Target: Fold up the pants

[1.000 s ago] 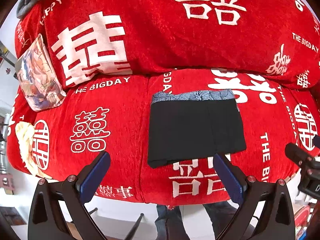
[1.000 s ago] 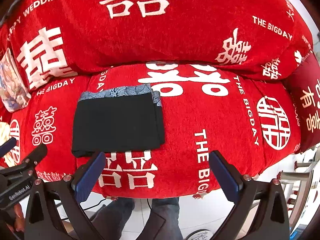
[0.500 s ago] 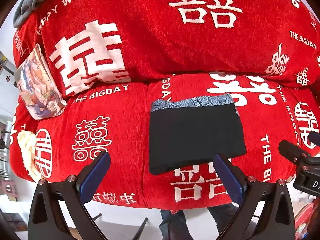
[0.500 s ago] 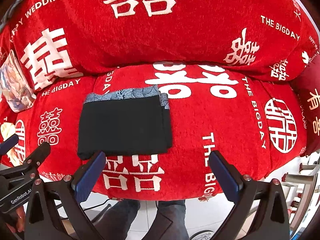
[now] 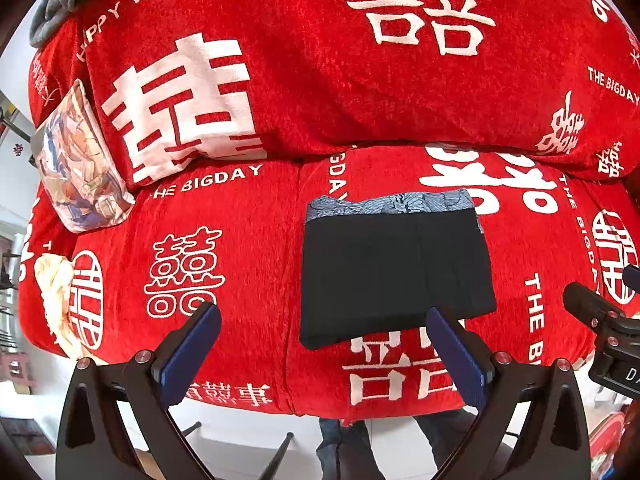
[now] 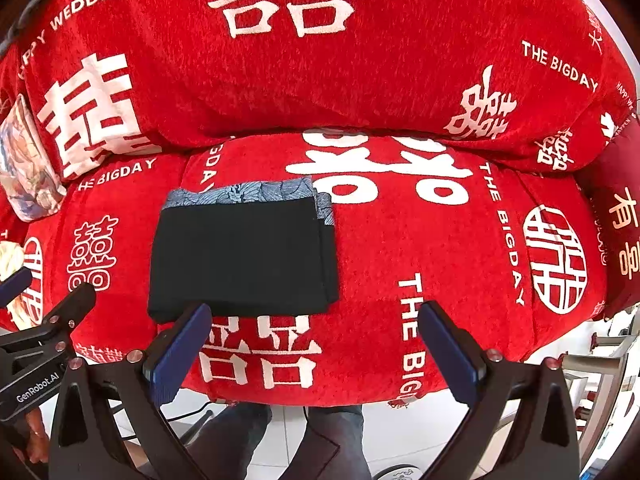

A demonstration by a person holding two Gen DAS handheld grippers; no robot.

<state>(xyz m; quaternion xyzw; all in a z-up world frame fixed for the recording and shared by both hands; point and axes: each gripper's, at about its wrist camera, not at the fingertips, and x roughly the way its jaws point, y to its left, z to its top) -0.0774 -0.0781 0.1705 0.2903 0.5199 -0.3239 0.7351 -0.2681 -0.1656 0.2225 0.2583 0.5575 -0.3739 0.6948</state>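
A red sofa [image 5: 248,264] printed with white wedding characters fills both views. The pants [image 5: 394,268] lie on its seat cushion, folded into a flat black rectangle with a blue patterned band along the far edge; in the right wrist view they [image 6: 240,256] sit left of centre. A printed cushion [image 5: 76,164] leans at the sofa's left end. The left hand-held gripper [image 5: 320,352] hangs spread wide and empty before the seat's front edge, apart from the pants. The right hand-held gripper [image 6: 314,346] is likewise wide and empty. Below the seat, a person's legs [image 6: 280,440] stand on pale floor.
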